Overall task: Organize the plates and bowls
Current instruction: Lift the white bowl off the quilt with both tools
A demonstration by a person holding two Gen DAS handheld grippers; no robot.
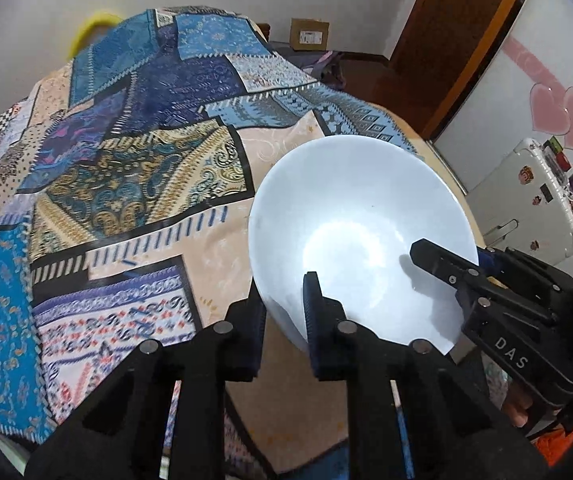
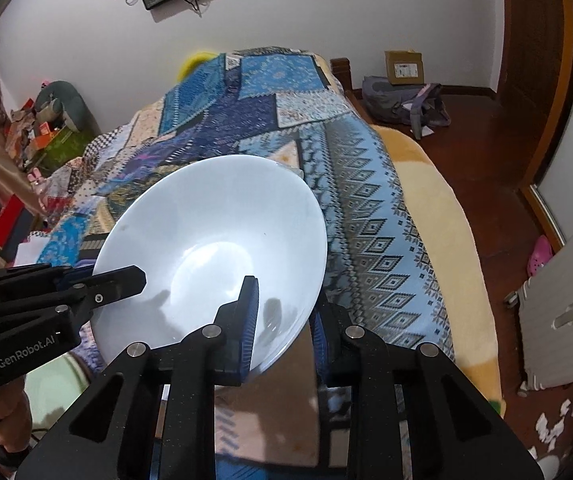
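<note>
A white bowl (image 1: 350, 216) is held in the air above a bed with a patchwork cloth (image 1: 134, 168). My left gripper (image 1: 284, 300) is shut on the bowl's near rim, one finger inside and one outside. My right gripper (image 1: 442, 264) grips the bowl's right rim; in the right wrist view the right gripper (image 2: 286, 308) straddles the bowl's (image 2: 214, 240) near rim, and the left gripper (image 2: 126, 280) clamps the left rim. The bowl is empty and tilted.
The patchwork cloth (image 2: 270, 112) covers a bed with a yellow blanket (image 2: 438, 216) along its right side. A backpack (image 2: 402, 100) and a cardboard box (image 2: 402, 64) sit on the wooden floor. A white cabinet (image 1: 526, 208) stands at the right.
</note>
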